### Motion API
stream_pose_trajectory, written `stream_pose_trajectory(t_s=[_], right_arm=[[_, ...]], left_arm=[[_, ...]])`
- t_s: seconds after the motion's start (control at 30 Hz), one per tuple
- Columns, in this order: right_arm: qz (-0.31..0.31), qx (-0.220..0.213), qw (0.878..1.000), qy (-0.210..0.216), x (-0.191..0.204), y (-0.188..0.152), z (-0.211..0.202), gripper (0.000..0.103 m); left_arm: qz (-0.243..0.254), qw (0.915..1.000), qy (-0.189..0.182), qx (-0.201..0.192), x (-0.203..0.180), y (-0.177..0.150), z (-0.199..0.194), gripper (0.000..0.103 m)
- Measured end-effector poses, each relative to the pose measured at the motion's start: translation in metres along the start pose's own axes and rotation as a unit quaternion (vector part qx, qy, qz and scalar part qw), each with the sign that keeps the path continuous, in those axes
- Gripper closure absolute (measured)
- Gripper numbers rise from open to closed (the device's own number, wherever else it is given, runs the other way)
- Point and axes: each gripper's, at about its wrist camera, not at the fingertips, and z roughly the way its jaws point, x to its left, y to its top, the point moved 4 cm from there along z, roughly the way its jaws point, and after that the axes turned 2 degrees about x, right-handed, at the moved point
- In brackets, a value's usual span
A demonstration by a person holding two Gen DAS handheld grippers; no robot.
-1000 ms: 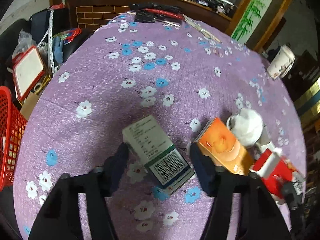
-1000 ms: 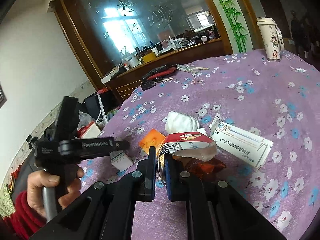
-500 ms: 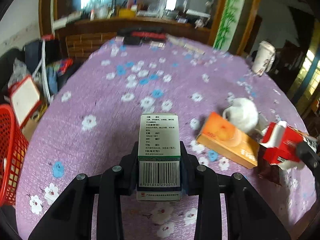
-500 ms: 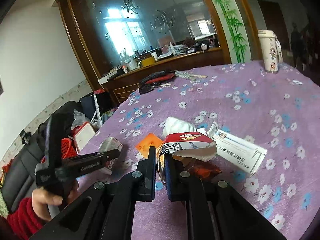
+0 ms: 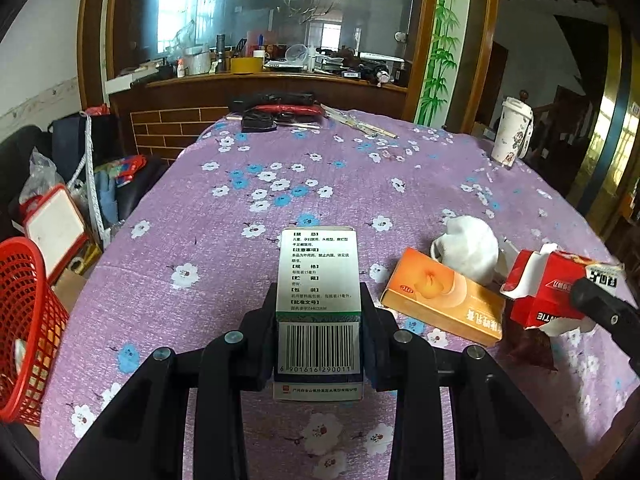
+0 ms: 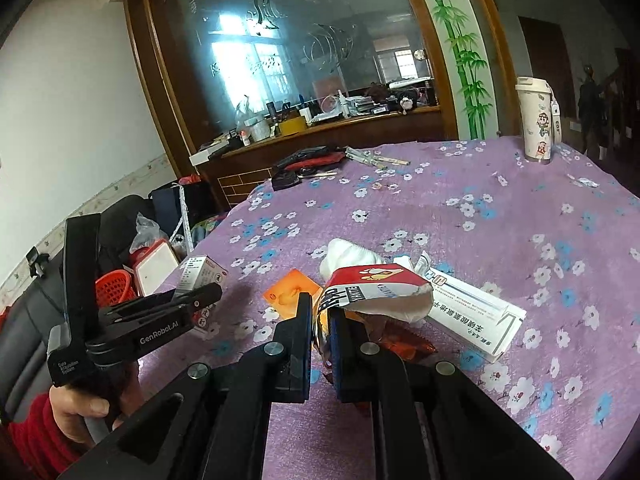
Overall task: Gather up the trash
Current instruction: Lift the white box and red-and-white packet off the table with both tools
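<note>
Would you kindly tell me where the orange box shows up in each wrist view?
Left wrist: orange box lies right of centre on the tablecloth.
Right wrist: orange box sits at centre, partly behind the gripper's finger.
Shared landmark: the white cup at the table's far edge.

Barcode number 6901616290011 on white-and-green cardboard medicine box [image 5: 319,300]. "GenRobot.AI" and "Data Acquisition System" printed on black left gripper [image 6: 200,300].

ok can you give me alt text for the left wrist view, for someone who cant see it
The left gripper is shut on a white and green medicine box, barcode facing the camera, above a purple floral tablecloth. To its right lie an orange box, a white crumpled wad and a torn red carton; a red basket sits off the table's left edge.
</note>
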Motion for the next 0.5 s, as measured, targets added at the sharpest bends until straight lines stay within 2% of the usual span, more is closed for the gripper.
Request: stream_pose_trajectory(t_s=[0.5], right_arm=[[0.000, 0.003, 1.000, 0.001, -0.0021, -0.0004, 0.0029, 0.094]], left_arm=[[0.007, 1.0000, 0.005, -0.003, -0.0027, -0.0009, -0.0026, 0.070]])
